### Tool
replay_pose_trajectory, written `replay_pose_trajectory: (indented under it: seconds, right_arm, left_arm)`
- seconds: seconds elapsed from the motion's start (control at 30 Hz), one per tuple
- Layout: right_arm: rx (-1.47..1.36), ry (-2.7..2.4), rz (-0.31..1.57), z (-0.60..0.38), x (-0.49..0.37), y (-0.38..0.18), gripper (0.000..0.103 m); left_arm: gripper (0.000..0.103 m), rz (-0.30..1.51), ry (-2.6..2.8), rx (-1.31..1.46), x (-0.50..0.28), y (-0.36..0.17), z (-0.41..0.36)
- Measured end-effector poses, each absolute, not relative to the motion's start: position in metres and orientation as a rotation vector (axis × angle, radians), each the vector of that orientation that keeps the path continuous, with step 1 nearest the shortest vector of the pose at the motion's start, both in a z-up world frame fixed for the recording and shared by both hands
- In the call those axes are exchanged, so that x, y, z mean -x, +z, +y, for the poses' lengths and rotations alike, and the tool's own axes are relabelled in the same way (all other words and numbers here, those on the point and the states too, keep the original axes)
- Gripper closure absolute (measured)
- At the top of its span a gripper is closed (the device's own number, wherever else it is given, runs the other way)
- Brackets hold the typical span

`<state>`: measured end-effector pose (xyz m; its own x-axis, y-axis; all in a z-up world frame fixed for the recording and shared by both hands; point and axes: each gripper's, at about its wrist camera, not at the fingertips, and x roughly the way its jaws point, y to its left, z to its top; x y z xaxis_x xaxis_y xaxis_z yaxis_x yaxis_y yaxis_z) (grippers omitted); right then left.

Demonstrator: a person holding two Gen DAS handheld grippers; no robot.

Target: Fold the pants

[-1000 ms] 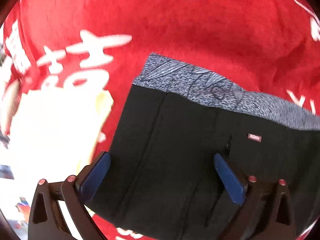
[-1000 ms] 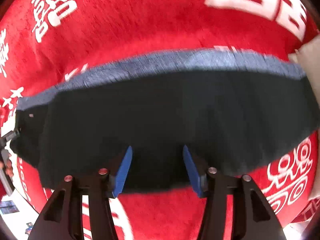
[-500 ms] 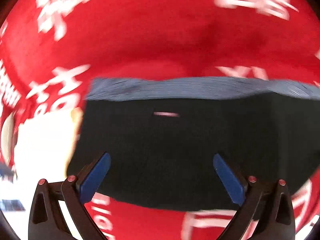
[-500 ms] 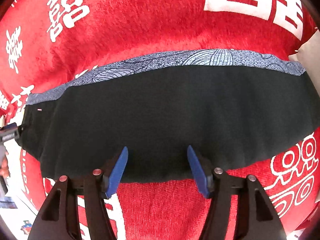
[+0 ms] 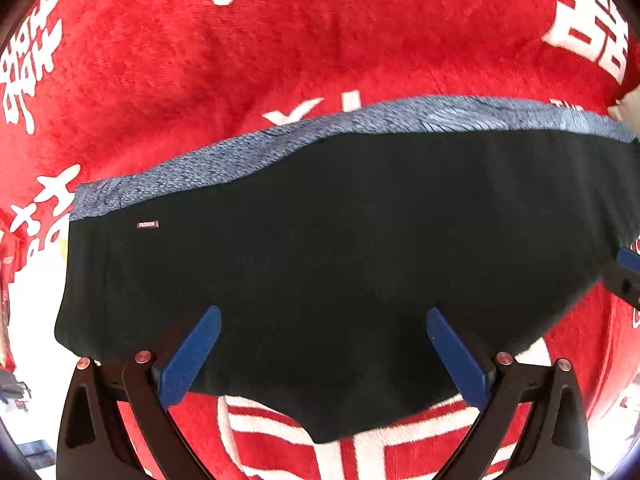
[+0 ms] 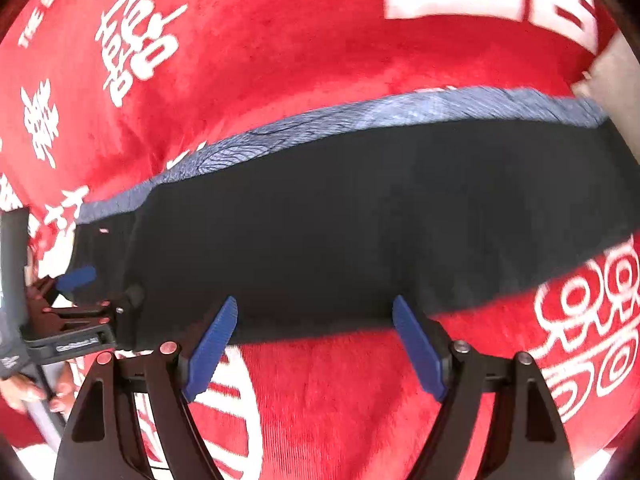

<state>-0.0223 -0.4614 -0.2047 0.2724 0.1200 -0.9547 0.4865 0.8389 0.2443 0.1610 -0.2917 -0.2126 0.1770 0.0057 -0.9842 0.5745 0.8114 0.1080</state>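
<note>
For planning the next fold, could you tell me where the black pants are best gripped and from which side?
Grip the near black hem edge of the black pants, coming in low from the camera side. That edge lies free on the red blanket, and both the left gripper and right gripper already straddle it, open.

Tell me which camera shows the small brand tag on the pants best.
The left wrist view: the small tag is sharp, just below the blue waistband on the black pants. The right wrist view shows it only as a tiny pale blur near the left edge.
</note>
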Motion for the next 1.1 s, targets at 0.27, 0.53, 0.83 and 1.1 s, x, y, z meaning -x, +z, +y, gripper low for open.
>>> replay_pose_trajectory:
  seconds: [0.27,0.53,0.83,1.1]
  right_arm:
    - [-0.675,-0.419,1.304,-0.498,0.089,-0.197,0.02]
    - [-0.881,-0.516,1.283,-0.543,0.146,-0.194,0.02]
    - [-1.117,-0.521,1.04,-0.601,0.173,-0.192,0.02]
    - [-1.239,-0.507,0.842,-0.651,0.174,-0.209,0.02]
  left_arm:
    - [0.0,1.377,-0.499,-0.572,-0.134,-0.209,-0.327]
    - [0.0,1.391,-0.562,-0.502,-0.108,-0.202,-0.4]
    - [0.0,1.402,-0.564,-0.441,-0.089,-0.206,-0.468]
    - [0.0,1.351,-0.574,-0.426,-0.08,-0.209,-0.509]
